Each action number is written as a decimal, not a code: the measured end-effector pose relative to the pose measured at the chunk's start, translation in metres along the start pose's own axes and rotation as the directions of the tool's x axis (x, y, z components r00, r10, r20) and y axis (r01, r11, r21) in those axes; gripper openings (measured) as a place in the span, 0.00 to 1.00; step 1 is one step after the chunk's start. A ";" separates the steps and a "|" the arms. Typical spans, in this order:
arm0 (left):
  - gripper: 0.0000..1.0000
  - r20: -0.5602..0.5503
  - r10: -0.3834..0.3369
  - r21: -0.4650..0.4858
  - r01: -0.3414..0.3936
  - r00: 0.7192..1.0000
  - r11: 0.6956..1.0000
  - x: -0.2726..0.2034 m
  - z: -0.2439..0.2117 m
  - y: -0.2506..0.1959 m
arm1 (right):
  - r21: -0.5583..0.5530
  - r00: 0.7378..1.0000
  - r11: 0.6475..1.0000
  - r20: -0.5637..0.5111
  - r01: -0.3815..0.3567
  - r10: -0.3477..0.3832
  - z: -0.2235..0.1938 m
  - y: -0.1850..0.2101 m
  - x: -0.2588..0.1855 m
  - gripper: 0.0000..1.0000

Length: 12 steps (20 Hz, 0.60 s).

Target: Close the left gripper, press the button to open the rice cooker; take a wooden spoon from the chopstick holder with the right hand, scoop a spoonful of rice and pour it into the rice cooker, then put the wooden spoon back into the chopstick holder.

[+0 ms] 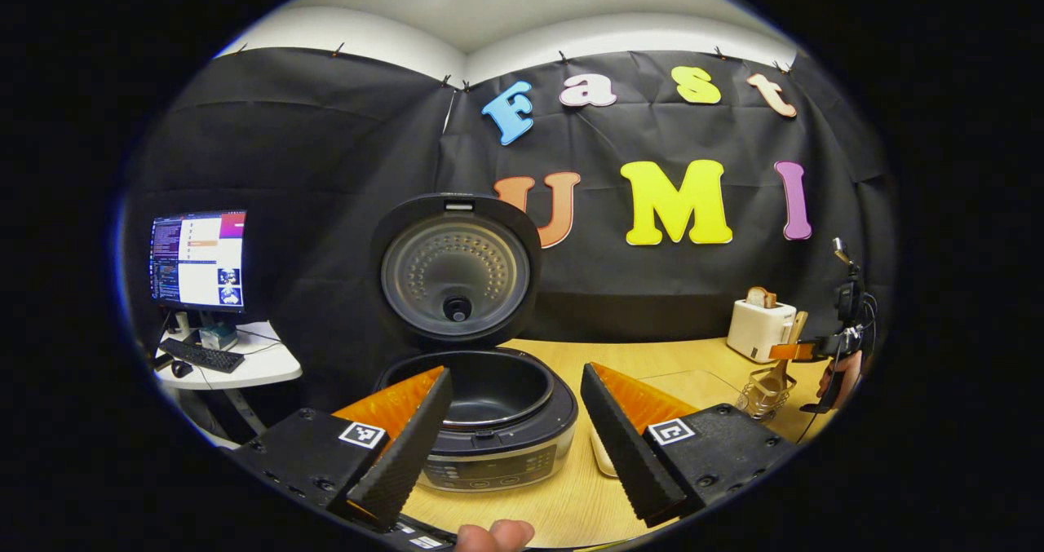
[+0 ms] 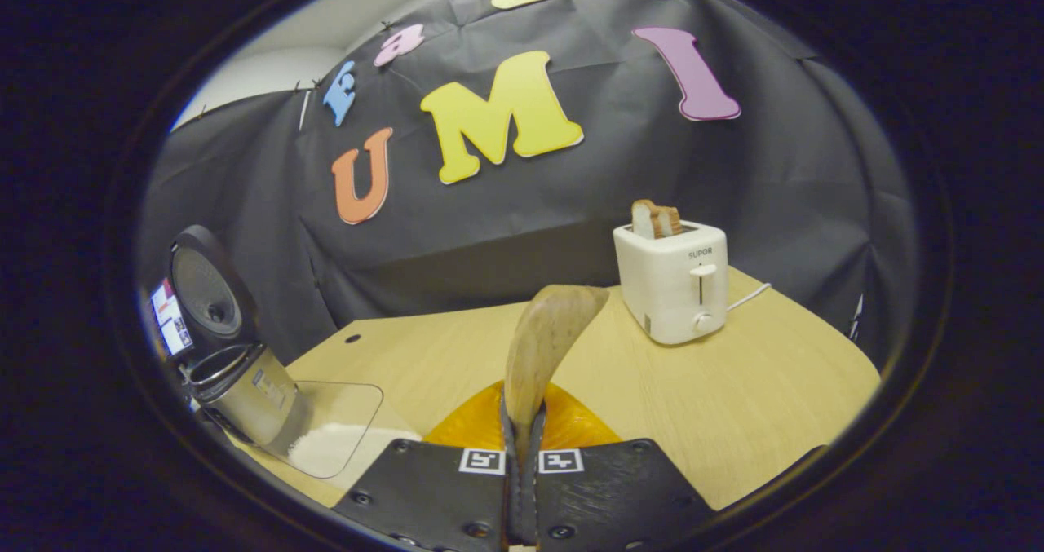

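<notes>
1. Black-cloth booth; light wooden table (image 2: 734, 389).
2. Nearest, left gripper (image 1: 514, 446) spread wide, holding nothing, over the table's near edge before the rice cooker (image 1: 489, 421).
3. Cooker lid (image 1: 455, 268) is up: button step done, I judge.
4. Right gripper (image 2: 522, 462) clamped on the wooden spoon (image 2: 542, 340), bowl empty.
5. Rice container (image 2: 334, 434) beside the cooker; scoop, pour, return remain.
6. Chopstick holder (image 1: 767, 393) near the right edge; toaster (image 2: 673, 279) behind.

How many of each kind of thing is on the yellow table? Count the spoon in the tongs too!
Rice cooker: 1
Toaster: 1
Wooden spoon: 1
Chopstick holder: 1
Clear rice tub: 1
Total: 5
</notes>
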<state>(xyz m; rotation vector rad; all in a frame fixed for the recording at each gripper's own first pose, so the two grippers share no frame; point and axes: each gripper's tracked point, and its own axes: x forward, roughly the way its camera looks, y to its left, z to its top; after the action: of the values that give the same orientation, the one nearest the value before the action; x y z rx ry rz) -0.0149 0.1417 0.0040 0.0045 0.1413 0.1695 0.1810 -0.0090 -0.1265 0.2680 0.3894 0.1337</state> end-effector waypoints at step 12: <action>1.00 -0.009 0.024 -0.026 -0.025 1.000 0.999 0.001 -0.003 0.025 | -0.067 0.990 0.997 0.137 -0.032 0.041 0.072 0.063 -0.033 0.00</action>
<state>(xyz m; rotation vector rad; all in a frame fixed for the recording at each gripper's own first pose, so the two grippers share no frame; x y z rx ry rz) -0.0187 0.1662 0.0011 -0.0206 0.1480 0.1960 0.1741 0.0290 -0.0327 0.2192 0.2424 0.1626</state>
